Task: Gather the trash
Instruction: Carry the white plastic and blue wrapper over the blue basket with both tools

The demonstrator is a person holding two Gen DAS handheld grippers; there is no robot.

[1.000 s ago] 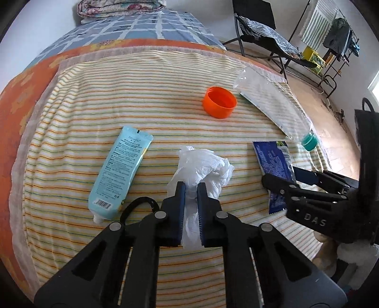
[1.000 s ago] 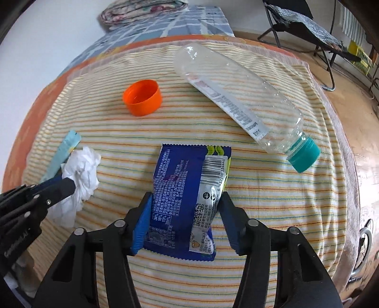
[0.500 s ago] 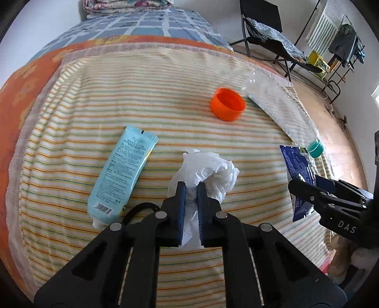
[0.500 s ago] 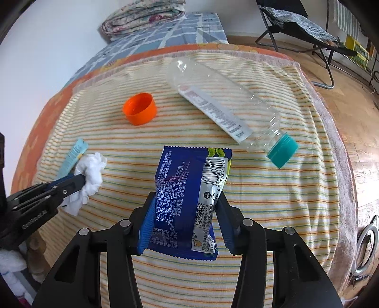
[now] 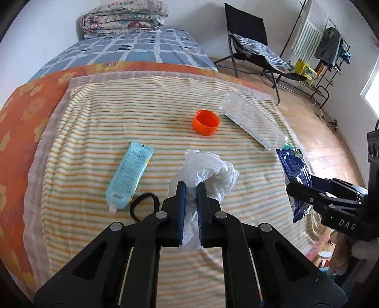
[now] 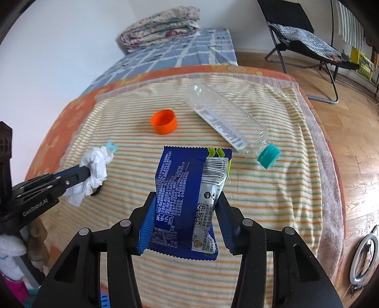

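My left gripper (image 5: 191, 189) is shut on a crumpled white tissue (image 5: 208, 169) and holds it above the striped cloth (image 5: 94, 132). The tissue also shows in the right wrist view (image 6: 94, 170). My right gripper (image 6: 187, 203) is shut on a blue snack wrapper (image 6: 187, 194), lifted off the cloth; the wrapper also shows at the right of the left wrist view (image 5: 293, 175). On the cloth lie an orange cap (image 5: 205, 122), a light blue tube (image 5: 129, 175), a black hair tie (image 5: 142, 203) and a clear plastic bottle (image 6: 225, 120) with a teal cap (image 6: 268, 156).
The cloth covers a bed with an orange flowered sheet (image 5: 21, 113) and a folded quilt (image 5: 123, 16) at the far end. A black folding chair (image 5: 251, 45) and a drying rack (image 5: 327, 47) stand on the wooden floor (image 6: 355, 142) to the right.
Both grippers have risen and pulled back from the cloth, each carrying its item. The wrapper has left the cloth and the tissue hangs higher.
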